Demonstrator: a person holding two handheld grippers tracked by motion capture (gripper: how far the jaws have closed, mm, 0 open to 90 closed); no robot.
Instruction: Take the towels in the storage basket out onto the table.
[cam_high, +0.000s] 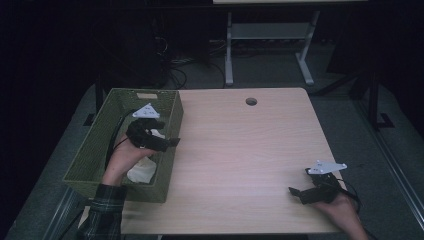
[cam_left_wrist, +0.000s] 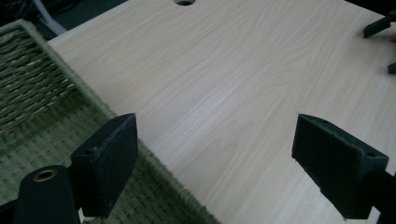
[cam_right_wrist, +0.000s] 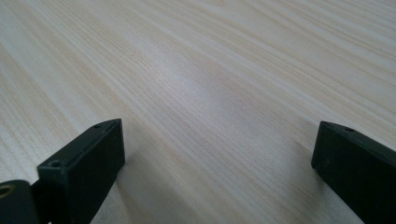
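A green woven basket (cam_high: 95, 145) stands on the left part of a light wooden table (cam_high: 250, 150). Inside it, near the front, lies a crumpled white thing (cam_high: 141, 170). My left gripper (cam_high: 167, 136) hovers over the basket's right rim, pointing toward the table. In the left gripper view, the gripper (cam_left_wrist: 215, 158) is open with nothing between its jaws. They straddle the basket (cam_left_wrist: 37, 130) edge and the bare table (cam_left_wrist: 224, 84). My right gripper (cam_high: 300, 182) rests at the table's front right corner. It (cam_right_wrist: 217, 163) is open too, low over bare wood (cam_right_wrist: 210, 70).
A round cable hole (cam_high: 251, 101) sits near the table's far edge. Beyond the table stand the white legs of another desk (cam_high: 229, 50), with cables (cam_high: 175, 70) on the dark floor. In the left gripper view, the right gripper (cam_left_wrist: 378, 25) shows far off.
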